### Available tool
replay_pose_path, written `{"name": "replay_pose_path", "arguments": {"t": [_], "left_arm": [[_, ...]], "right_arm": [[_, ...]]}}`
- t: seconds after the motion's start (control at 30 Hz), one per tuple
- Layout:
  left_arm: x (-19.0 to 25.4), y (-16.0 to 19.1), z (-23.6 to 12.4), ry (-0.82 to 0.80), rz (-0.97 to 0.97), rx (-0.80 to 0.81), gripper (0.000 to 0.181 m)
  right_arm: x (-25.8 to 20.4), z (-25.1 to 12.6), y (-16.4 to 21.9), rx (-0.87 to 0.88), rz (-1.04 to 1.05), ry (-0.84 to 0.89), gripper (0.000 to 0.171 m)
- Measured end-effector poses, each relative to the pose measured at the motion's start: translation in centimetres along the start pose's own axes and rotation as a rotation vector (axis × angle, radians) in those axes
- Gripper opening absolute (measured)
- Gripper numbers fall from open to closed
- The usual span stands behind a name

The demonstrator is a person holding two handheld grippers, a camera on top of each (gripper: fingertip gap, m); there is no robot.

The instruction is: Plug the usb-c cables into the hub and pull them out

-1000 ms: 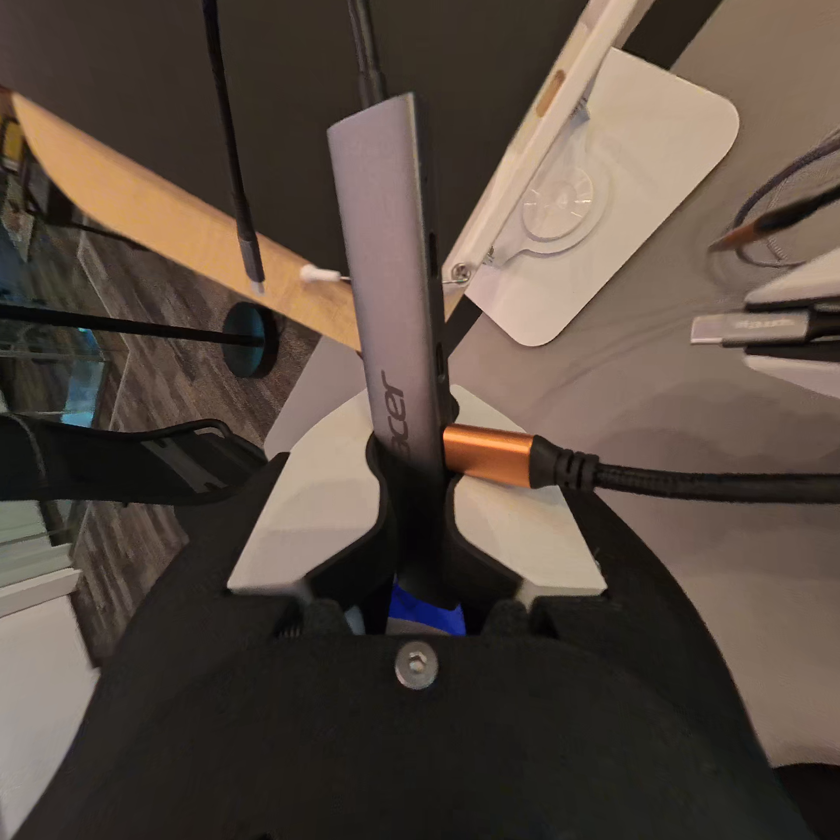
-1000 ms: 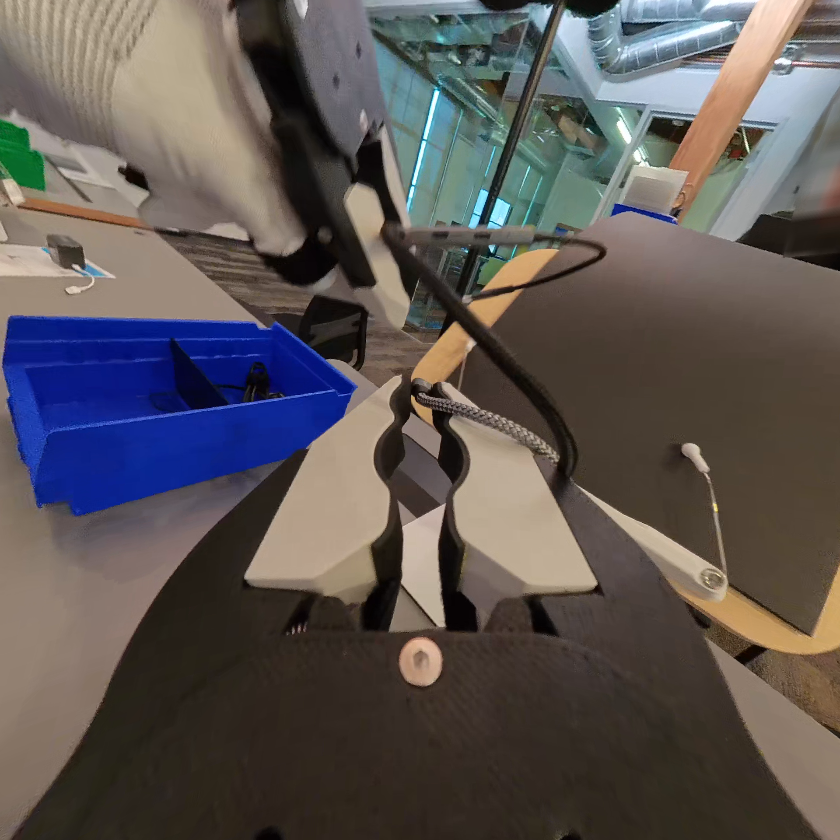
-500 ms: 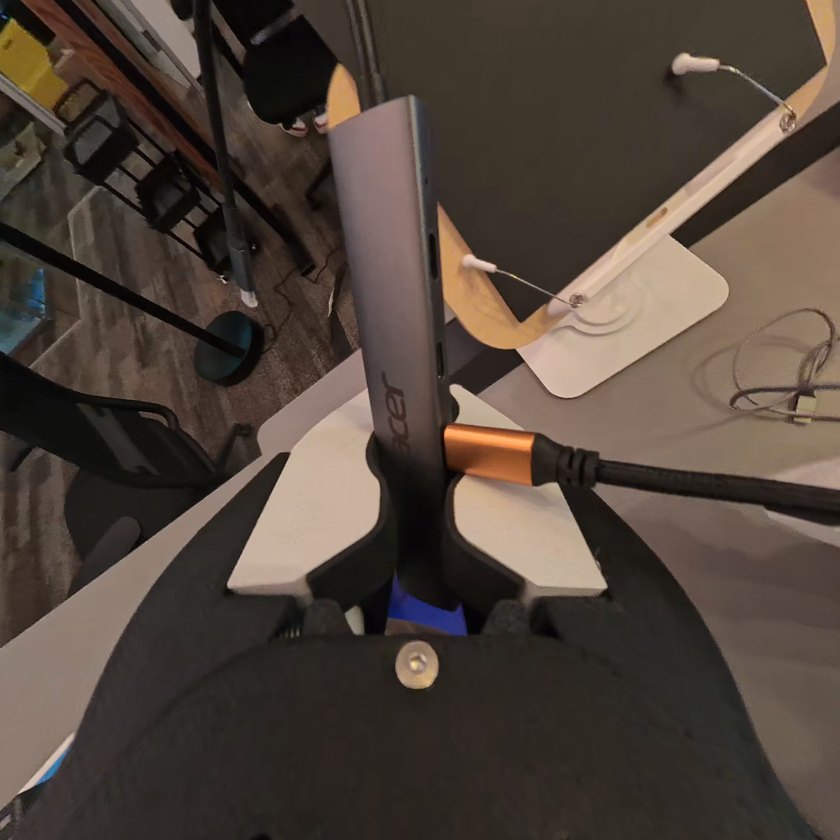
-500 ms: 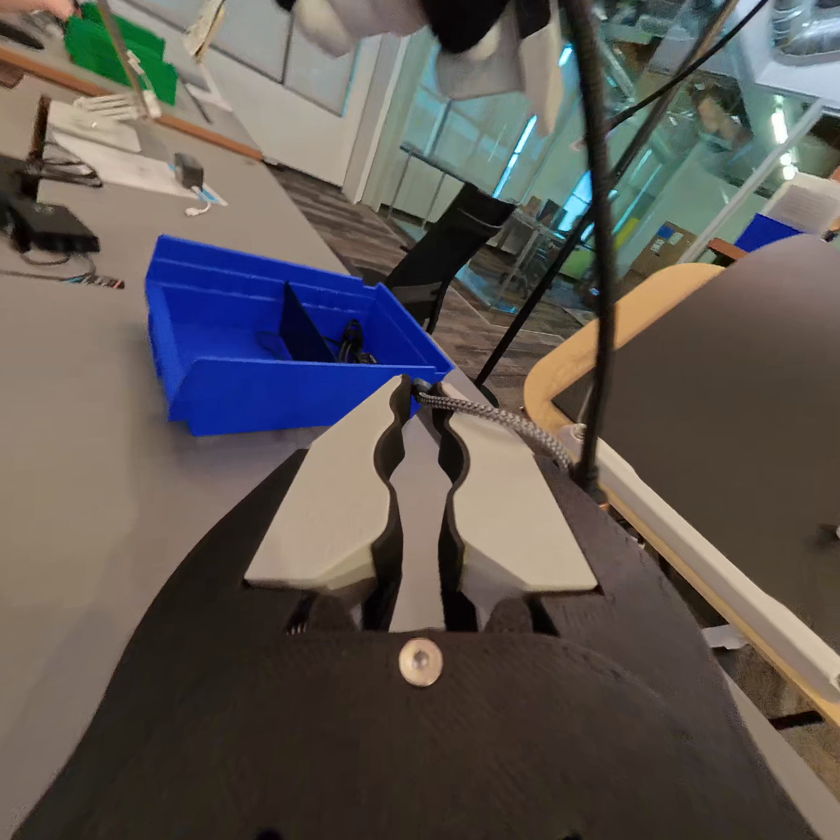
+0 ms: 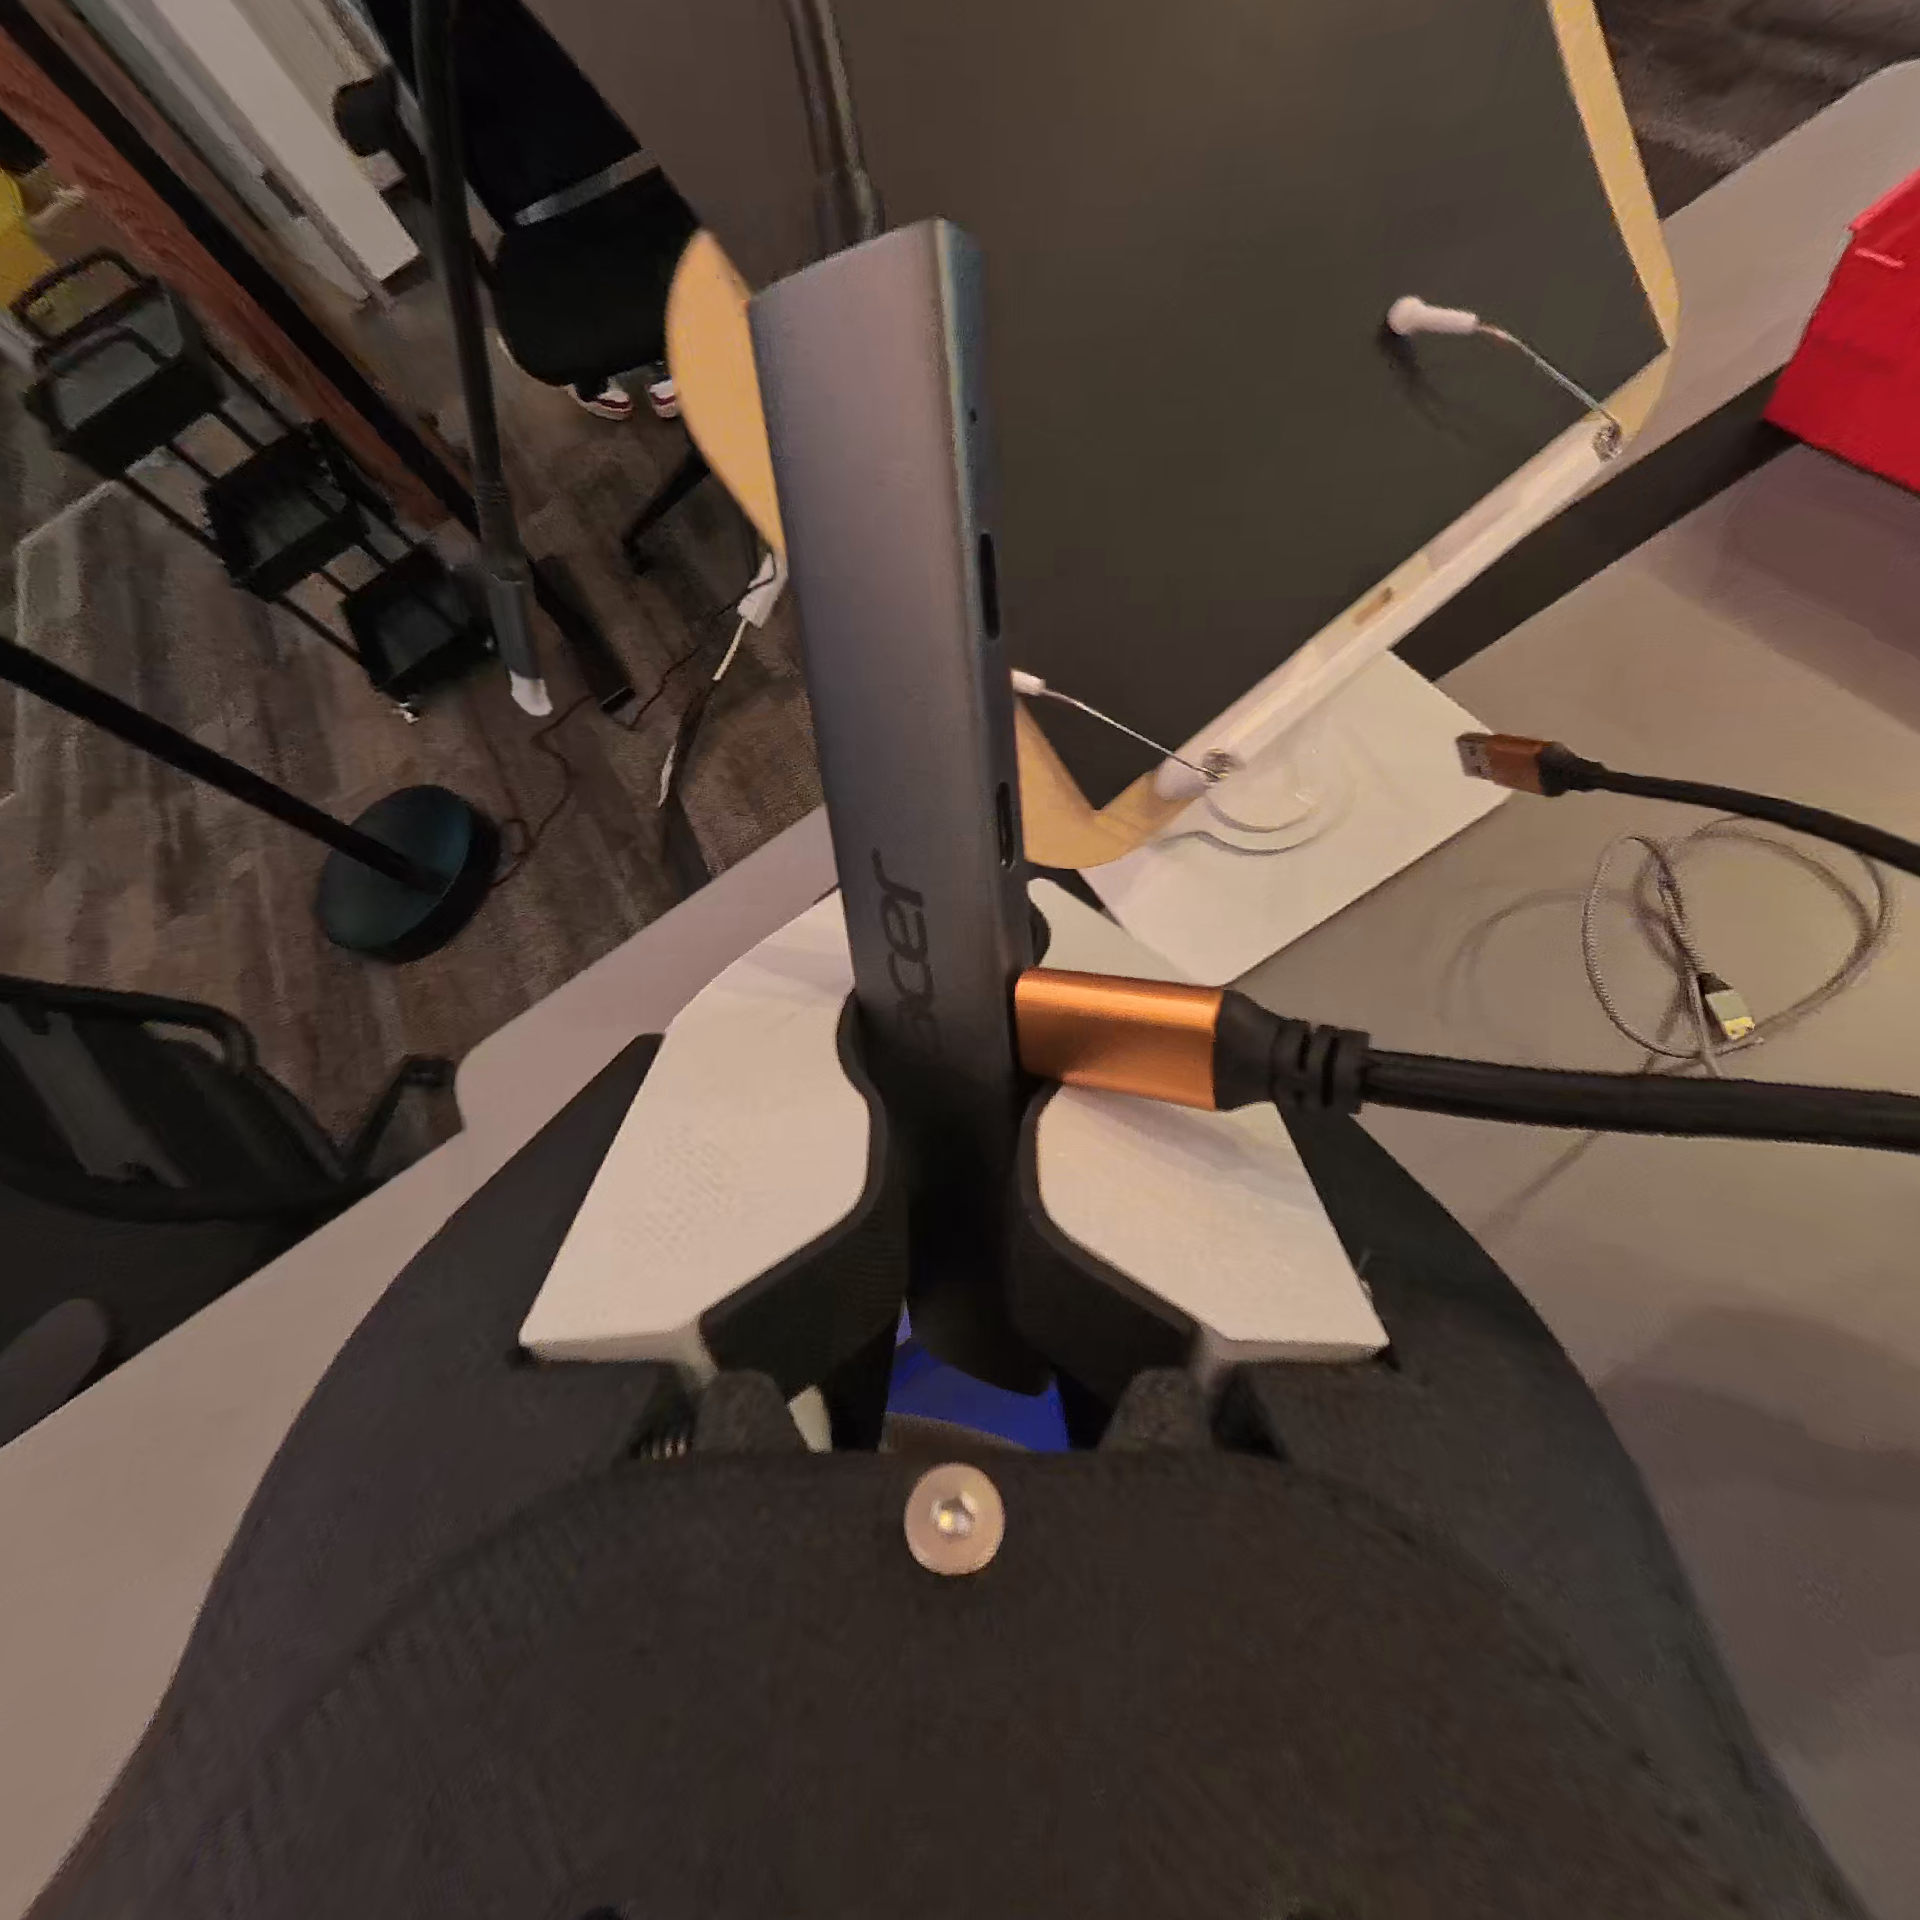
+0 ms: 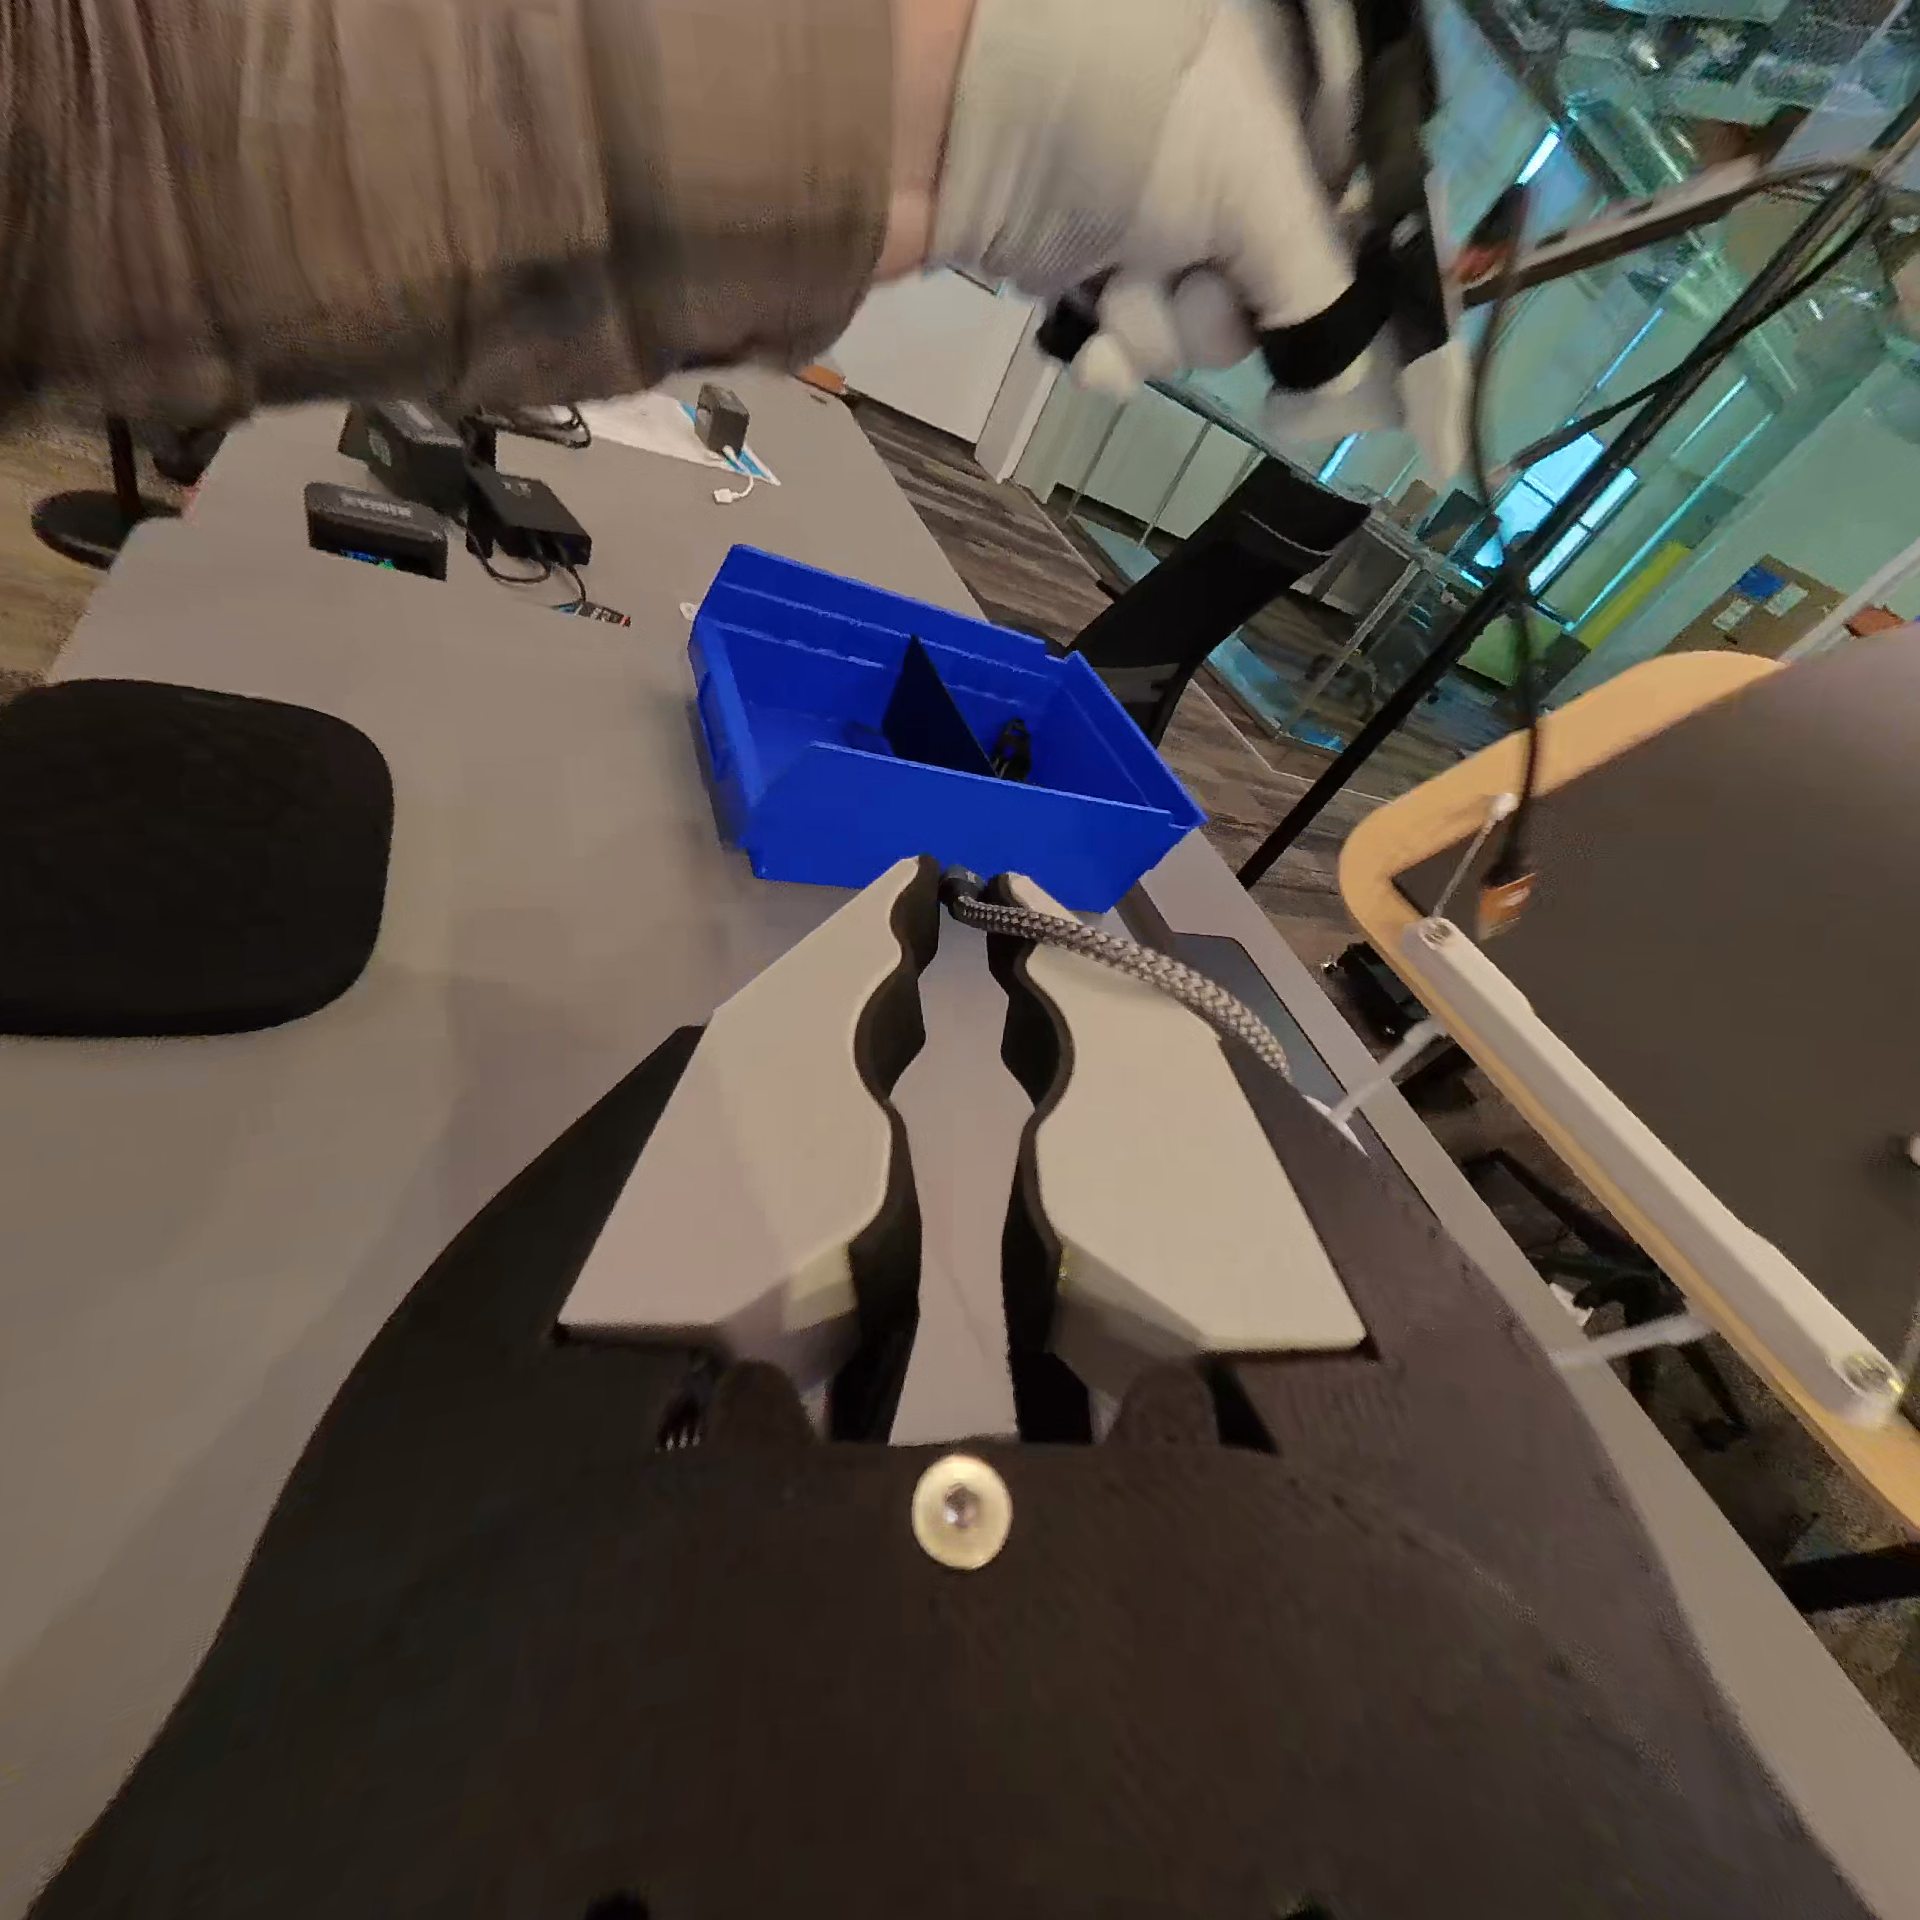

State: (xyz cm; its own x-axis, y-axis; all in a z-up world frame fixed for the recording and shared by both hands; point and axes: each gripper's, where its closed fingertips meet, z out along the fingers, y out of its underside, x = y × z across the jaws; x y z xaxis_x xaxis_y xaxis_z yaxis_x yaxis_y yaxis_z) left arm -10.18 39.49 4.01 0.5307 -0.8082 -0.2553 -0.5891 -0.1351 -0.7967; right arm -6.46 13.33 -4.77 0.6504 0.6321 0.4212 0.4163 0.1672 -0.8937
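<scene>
The grey hub (image 5: 894, 665) is pinched upright between the left gripper (image 5: 940, 1049) fingers, an orange-collared black cable (image 5: 1117, 1049) plugged in just right of them. A braided cable (image 6: 1101, 961) is nipped at the right gripper (image 6: 961, 894) fingertips.

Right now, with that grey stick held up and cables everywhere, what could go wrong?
1. The black cable's orange plug sits right beside the left gripper clamping the slim grey metal hub; sideways pull could strain its port.
2. The right gripper pinches the grey braided cable only at its tips; it could slip.
</scene>
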Motion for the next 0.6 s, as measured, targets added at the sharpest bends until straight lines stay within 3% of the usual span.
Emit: {"name": "replay_pose_path", "arguments": {"t": [0.27, 0.43, 0.6], "left_arm": [[8.1, 2.9, 4.4, 0.133, -0.001, 0.038, 0.020], [11.9, 5.0, 6.9, 0.196, 0.007, 0.020, 0.020], [12.9, 6.2, 8.5, 0.197, 0.024, 0.003, 0.020]], "right_arm": [[4.8, -8.2, 1.1, -0.057, 0.067, 0.121, 0.007], [5.2, -11.1, 7.3, -0.175, 0.245, 0.079, 0.007], [5.0, -11.9, 14.2, -0.280, 0.437, 0.047, 0.007]]}}
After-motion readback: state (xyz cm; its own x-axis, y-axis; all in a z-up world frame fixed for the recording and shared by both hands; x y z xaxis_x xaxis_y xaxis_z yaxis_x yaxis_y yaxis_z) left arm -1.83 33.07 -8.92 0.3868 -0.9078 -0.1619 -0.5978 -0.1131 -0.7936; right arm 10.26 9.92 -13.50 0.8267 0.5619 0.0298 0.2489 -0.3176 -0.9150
